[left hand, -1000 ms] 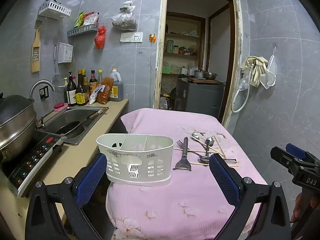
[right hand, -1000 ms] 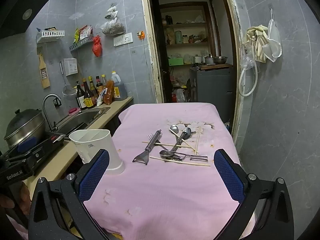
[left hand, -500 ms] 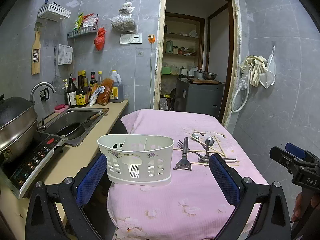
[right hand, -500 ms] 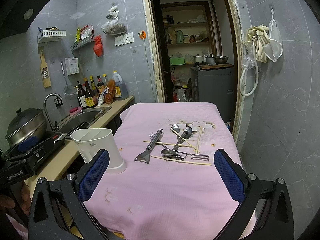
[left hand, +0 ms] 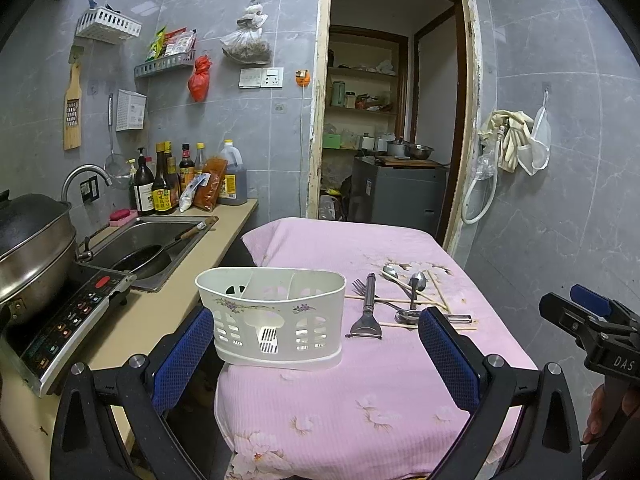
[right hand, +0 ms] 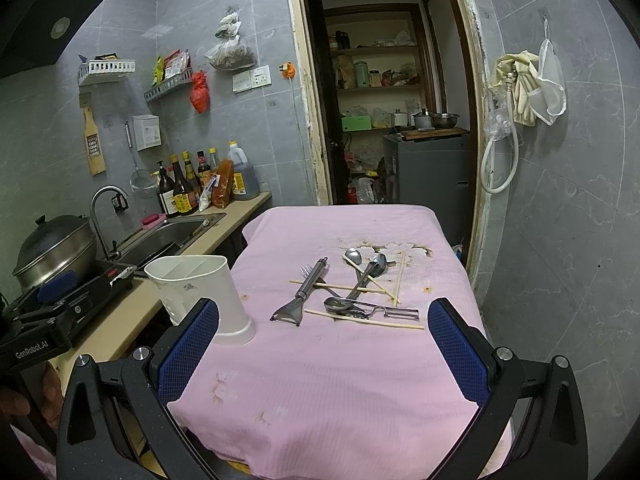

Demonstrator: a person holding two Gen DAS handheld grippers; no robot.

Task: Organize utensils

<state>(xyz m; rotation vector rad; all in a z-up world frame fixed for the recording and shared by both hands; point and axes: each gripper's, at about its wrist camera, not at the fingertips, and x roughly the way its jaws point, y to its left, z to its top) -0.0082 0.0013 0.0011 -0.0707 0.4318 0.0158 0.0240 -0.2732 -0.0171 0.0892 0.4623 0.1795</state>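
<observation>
We've got the left gripper [left hand: 316, 344] and right gripper [right hand: 324, 340] both spread wide, holding nothing, levelled above the near edge of the table [right hand: 340, 376]. White slotted caddy [left hand: 272, 316] stands upright at the table's left edge, compartments looking empty. Utensil pile lies to its right: peeler [right hand: 302, 290], fork [right hand: 307, 270], spoons [right hand: 362, 266], loose chopsticks [right hand: 364, 318], criss-crossed on the pink cloth.
</observation>
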